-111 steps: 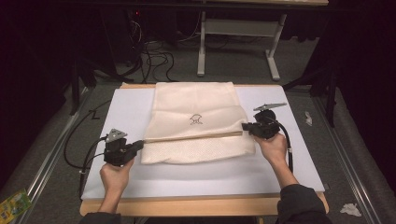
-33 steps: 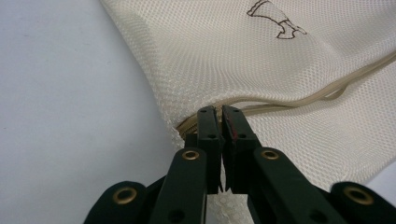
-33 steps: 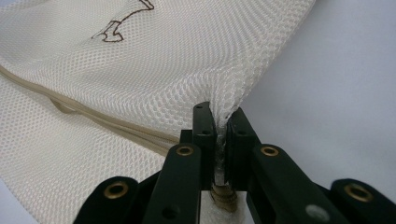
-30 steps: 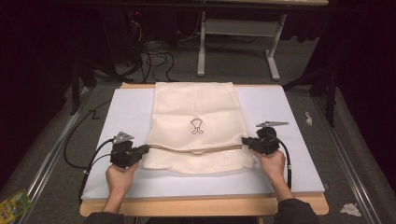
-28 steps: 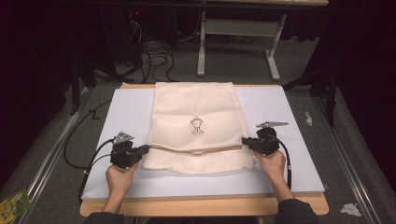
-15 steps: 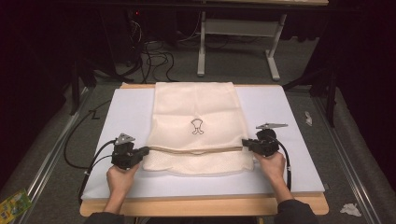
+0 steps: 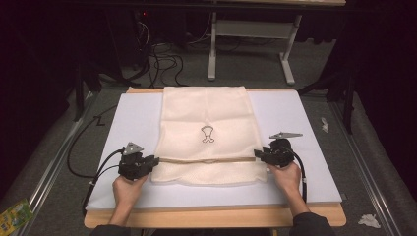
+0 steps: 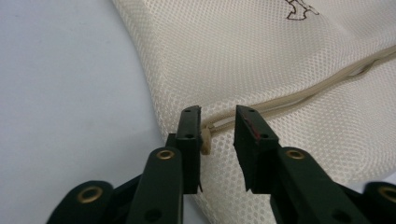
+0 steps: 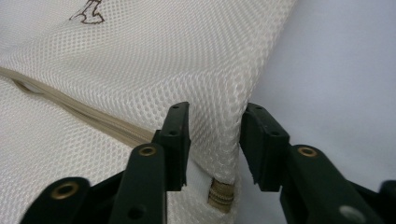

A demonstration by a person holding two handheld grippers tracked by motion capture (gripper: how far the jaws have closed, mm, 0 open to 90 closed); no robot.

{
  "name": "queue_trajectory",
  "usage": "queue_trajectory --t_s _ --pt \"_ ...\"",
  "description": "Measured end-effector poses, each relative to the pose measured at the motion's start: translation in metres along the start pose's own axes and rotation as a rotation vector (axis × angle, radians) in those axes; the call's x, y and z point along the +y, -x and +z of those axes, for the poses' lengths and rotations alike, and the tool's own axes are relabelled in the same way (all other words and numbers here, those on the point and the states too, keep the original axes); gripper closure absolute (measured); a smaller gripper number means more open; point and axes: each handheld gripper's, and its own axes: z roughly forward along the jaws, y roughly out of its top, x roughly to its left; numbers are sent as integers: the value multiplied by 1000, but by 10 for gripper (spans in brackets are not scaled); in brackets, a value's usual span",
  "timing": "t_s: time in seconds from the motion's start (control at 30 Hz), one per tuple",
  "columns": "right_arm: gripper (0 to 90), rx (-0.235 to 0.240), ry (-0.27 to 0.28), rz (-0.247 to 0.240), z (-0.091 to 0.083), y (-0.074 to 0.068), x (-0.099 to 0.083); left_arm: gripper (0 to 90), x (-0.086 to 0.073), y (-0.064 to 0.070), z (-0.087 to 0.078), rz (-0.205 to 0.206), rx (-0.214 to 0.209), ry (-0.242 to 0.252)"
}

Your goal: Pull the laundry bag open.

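A cream mesh bag (image 7: 206,113) with a small brown logo (image 7: 208,133) lies flat on a white board (image 7: 305,123). Its tan zipper (image 7: 206,160) runs across the near part. My left gripper (image 7: 153,161) sits at the bag's left edge by the zipper end. In the left gripper view its jaws (image 8: 217,116) stand open, with the zipper end tab (image 8: 205,140) beside the left jaw. My right gripper (image 7: 257,154) is at the bag's right edge. Its open jaws (image 9: 215,114) straddle the folded mesh edge above a ribbed tan tab (image 9: 220,196).
The board rests on a wooden table whose front edge (image 7: 211,216) is near the person. Cables (image 7: 157,54) and a white table frame (image 7: 246,34) lie beyond on the grey floor. Crumpled paper (image 7: 369,220) lies at the right, a green packet (image 7: 12,216) at the left.
Since 3.7 s ago both grippers drew the bag's zipper edge toward the person and laid it flat. Over the last second the left gripper shifted slightly right; the bag stayed still.
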Motion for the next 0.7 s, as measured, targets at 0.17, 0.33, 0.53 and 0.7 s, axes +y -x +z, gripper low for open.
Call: queue_trajectory --t_s 0.17,0.33,0.53,0.7 --pt "508 -18 44 -2 -10 2 -2 612 1 -1 -6 8 9 58" --pt "502 -20 106 3 -23 7 -6 566 1 -2 -17 20 19 125" --pt "510 -4 185 25 -40 15 -12 554 1 -6 -30 22 42 178" --pt "527 2 245 70 -52 26 -18 549 1 -11 -36 18 61 199"
